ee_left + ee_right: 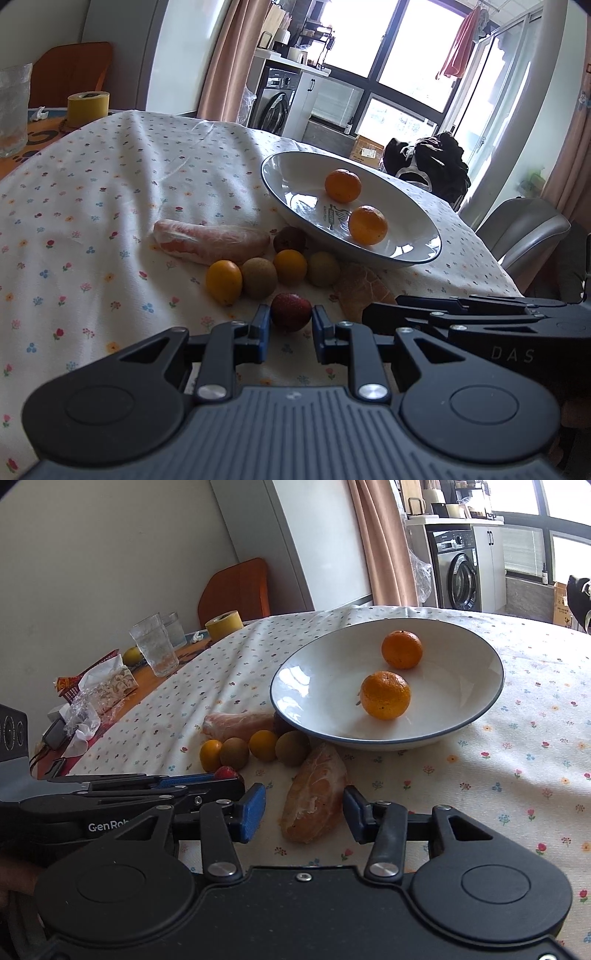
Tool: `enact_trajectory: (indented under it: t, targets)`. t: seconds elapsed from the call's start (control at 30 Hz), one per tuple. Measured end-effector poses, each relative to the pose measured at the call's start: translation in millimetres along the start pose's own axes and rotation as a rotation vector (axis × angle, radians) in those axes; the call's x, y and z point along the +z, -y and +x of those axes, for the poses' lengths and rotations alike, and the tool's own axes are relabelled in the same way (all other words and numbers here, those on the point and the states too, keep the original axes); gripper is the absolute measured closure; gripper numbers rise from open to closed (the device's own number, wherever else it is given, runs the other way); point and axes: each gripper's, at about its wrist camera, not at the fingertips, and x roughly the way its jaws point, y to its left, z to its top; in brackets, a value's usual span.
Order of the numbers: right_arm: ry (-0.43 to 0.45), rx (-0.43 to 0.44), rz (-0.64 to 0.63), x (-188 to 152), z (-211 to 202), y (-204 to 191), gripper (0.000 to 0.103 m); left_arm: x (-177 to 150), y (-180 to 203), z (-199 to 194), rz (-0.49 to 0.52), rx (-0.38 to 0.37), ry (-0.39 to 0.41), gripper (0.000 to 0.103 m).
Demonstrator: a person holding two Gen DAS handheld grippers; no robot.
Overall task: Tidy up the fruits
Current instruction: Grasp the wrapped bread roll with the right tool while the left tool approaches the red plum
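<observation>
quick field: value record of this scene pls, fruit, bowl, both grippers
surface: table under a flowered cloth
bowl: white with dark rim, holds two oranges
loose fruit: red fruit, two small orange fruits, two brown-green fruits, a dark fruit against the bowl, two peeled citrus segments
left gripper: open, fingers either side of the red fruit, not clamped
right gripper: open, straddling the near citrus segment
clutter: glasses, tape roll
</observation>
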Motion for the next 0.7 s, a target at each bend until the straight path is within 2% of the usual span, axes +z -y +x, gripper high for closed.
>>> enact_trajectory:
  t: [0.17,0.3,0.5,0.7]
  targets:
    - [-0.002,-0.047,-0.014,2.2,10.3,-1.0,0.056,-0.2,-0.6,0.0,0.001,0.005,-0.001,0.081]
    - [-0.002,-0.023,-0.018,2.7,14.5,-3.7,0.056,-1.2,2.1,2.0,0.011,0.002,-0.001,0.081]
    - [0.002,-0.010,0.039,8.1,11.2,2.0,0.068,-1.7,5.7,3.7,0.026,-0.012,-0.002,0.081]
    - [0.039,0.030,0.021,13.5,3.3,-7.0,0.069,-2.9,3.3,3.7,0.025,-0.022,0.003,0.081]
